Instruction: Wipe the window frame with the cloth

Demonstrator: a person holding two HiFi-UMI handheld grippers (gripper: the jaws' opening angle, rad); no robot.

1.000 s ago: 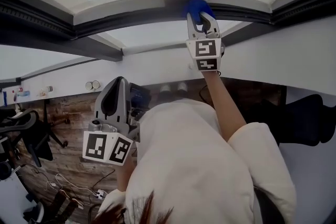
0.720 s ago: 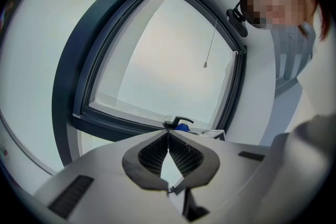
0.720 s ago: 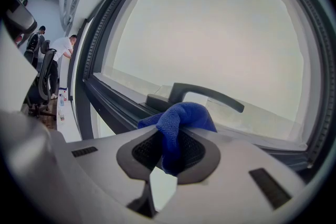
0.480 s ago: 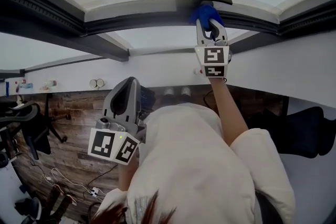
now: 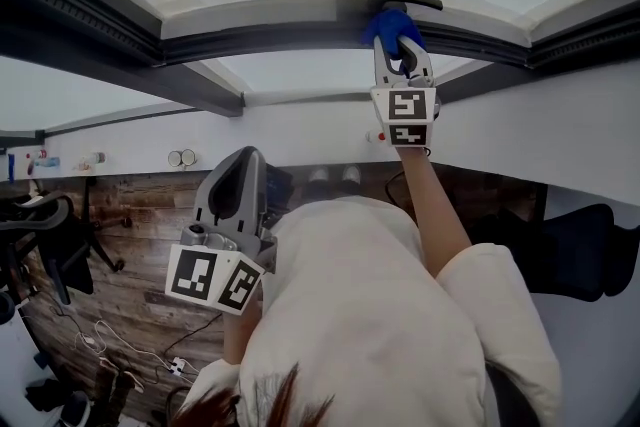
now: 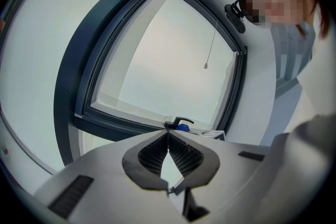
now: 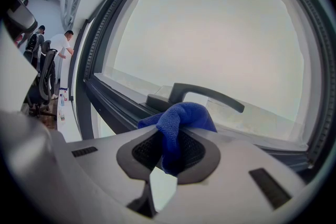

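We find the right gripper (image 7: 167,150) clenched on the cloth (image 7: 184,115), which meets the window frame (image 7: 113,107) just ahead of its jaws, and the left gripper (image 6: 168,149) closed on nothing; wiping appears barely begun.

Blue cloth (image 7: 181,118) bunched, pinched upright, pressed against dark window frame (image 7: 118,105) below handle (image 7: 207,94).
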